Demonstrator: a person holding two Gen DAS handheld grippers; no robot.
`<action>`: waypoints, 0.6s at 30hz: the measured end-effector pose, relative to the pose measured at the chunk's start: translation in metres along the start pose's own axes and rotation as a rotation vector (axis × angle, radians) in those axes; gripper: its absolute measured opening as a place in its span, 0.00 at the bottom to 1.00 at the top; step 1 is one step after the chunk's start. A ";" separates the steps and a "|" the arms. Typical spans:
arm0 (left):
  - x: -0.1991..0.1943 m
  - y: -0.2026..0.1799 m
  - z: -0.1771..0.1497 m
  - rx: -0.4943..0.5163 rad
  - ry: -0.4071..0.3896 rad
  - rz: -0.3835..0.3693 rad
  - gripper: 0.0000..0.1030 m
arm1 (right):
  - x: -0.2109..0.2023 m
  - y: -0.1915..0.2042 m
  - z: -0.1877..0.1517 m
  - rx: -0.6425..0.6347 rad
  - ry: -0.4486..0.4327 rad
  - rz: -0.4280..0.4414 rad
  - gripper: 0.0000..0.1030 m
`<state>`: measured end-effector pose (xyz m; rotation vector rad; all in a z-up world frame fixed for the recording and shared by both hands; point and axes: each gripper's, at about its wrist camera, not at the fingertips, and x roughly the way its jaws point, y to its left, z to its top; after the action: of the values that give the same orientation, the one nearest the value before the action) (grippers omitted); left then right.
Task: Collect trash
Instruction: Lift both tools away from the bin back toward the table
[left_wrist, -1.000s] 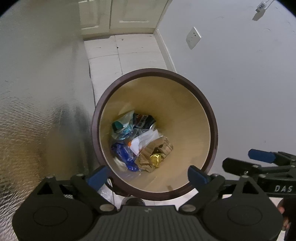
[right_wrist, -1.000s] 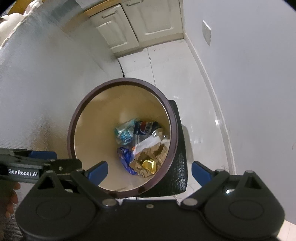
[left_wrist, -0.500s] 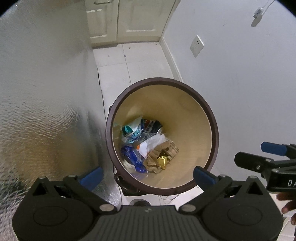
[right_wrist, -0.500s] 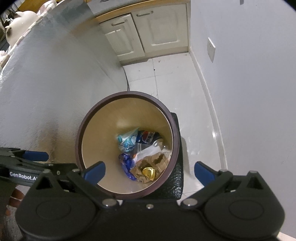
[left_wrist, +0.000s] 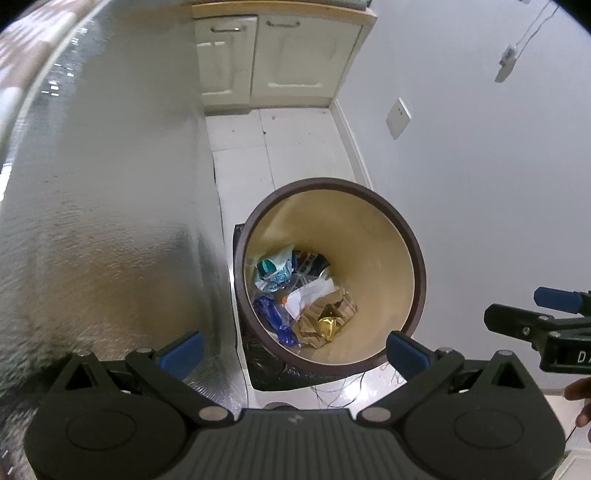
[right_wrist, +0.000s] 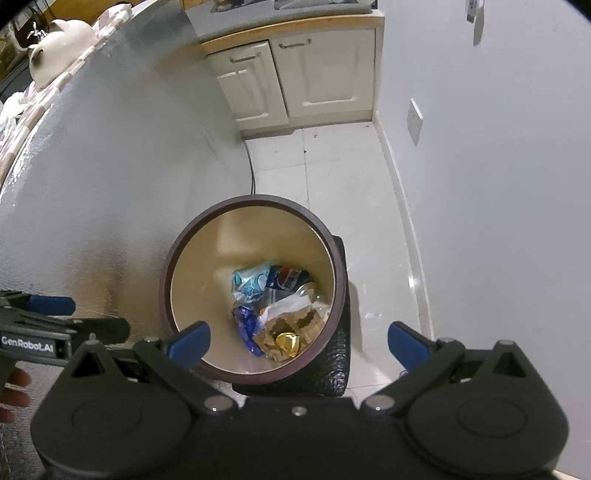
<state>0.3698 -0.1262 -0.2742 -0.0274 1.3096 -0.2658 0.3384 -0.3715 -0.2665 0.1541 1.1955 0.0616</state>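
Two hand-held grippers, one bin, one heap of trash. The left gripper (left_wrist: 291, 349) has its two blue-tipped fingers spread wide with nothing between them; the right gripper (right_wrist: 297, 341) likewise stands released and empty. Each hangs above the single round trash bin (left_wrist: 415, 258), brown-rimmed with a tan inner wall, which lies below and just ahead of the fingertips.

The trash (left_wrist: 303, 299) lies at the bottom of the bin, well apart from both grippers. Items countable there: one gold foil wrapper (right_wrist: 288, 341) on crumpled brown paper (left_wrist: 332, 306), one white scrap, one blue wrapper (right_wrist: 245, 323), one pale teal packet (right_wrist: 249, 282), one blue cola can (right_wrist: 290, 278). Further pieces may sit beneath; cannot tell.

The bin stands on a black mat (right_wrist: 332, 373) on white floor tiles, between a silvery textured panel (left_wrist: 103, 221) on the left and a pale wall (left_wrist: 480, 184) on the right. Beyond stand cream cabinets (right_wrist: 295, 81) with two doors.

The left view alone shows the right gripper from the side at the right edge, and a cable with a plug on the wall. The right view alone shows the can's logo, the left gripper at the left edge, and a cream teapot-like object (right_wrist: 55, 48) atop the panel
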 end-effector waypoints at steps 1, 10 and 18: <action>-0.004 0.001 -0.002 -0.002 -0.005 0.000 1.00 | -0.003 0.001 -0.001 0.001 -0.004 -0.001 1.00; -0.041 -0.001 -0.015 -0.005 -0.058 -0.032 1.00 | -0.036 0.005 -0.010 0.001 -0.027 -0.007 1.00; -0.079 -0.009 -0.032 0.027 -0.130 -0.061 1.00 | -0.077 0.013 -0.027 0.005 -0.083 -0.034 1.00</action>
<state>0.3197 -0.1141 -0.2061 -0.0609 1.1770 -0.3287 0.2852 -0.3666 -0.2035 0.1392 1.1151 0.0226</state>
